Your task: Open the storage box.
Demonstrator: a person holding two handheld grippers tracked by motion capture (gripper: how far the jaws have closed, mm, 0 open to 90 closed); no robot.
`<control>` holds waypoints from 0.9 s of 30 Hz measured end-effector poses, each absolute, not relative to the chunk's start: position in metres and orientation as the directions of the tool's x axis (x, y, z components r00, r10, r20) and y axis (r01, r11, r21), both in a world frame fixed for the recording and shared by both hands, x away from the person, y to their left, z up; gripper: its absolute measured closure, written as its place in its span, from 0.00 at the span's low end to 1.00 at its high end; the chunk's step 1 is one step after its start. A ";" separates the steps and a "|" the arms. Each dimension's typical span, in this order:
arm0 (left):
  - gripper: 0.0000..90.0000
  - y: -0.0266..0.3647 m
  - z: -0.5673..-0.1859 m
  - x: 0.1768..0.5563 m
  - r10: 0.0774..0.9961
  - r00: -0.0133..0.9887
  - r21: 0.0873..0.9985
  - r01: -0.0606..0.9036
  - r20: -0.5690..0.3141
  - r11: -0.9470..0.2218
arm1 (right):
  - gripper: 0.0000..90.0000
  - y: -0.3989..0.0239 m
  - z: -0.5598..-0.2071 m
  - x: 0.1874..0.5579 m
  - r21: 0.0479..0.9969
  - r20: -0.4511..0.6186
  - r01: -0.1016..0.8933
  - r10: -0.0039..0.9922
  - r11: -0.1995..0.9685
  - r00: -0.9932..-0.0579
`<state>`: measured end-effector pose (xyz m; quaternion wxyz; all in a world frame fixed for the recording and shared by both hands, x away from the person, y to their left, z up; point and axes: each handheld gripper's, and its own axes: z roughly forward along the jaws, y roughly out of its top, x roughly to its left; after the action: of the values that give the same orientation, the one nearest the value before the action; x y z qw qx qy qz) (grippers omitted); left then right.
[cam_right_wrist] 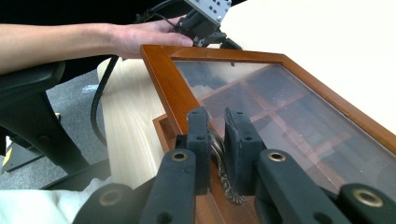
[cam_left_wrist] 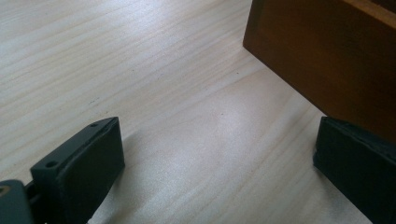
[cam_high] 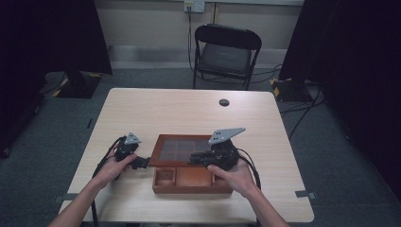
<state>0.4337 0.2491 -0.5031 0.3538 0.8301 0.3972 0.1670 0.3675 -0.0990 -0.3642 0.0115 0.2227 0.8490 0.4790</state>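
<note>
A brown wooden box (cam_high: 191,185) with a glass-paned lid (cam_high: 182,147) sits near the table's front edge. The lid is tilted up at its front, showing the compartments (cam_high: 194,176) beneath. My right gripper (cam_high: 195,158) (cam_right_wrist: 217,116) is shut on the ornate metal clasp (cam_right_wrist: 218,148) at the front rim of the lid frame (cam_right_wrist: 163,70). My left gripper (cam_high: 142,162) (cam_left_wrist: 219,158) is open at the box's left side. One of its jaws rests against the dark wooden wall (cam_left_wrist: 322,56), and bare tabletop lies between the two jaws.
The light wood table (cam_high: 189,109) has a dark round grommet (cam_high: 224,102) near its far edge. A black folding chair (cam_high: 227,47) stands behind the table. Cables trail from both grippers over the table's front edge.
</note>
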 end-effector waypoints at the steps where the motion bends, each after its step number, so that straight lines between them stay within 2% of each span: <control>1: 0.01 0.249 -0.503 0.434 0.778 0.629 0.720 0.541 -0.003 -0.435 | 0.90 -0.099 -0.364 0.368 0.819 0.194 0.367 0.389 0.441 -0.901; 27: 0.01 0.249 -0.503 0.434 0.778 0.628 0.716 0.543 0.003 -0.440 | 0.91 -0.100 -0.348 0.381 0.830 0.204 0.369 0.387 0.419 -0.899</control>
<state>0.4338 0.2491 -0.5027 0.3498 0.8315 0.3972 0.1686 0.3809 -0.0999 -0.3484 0.0095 0.2243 0.8422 0.4903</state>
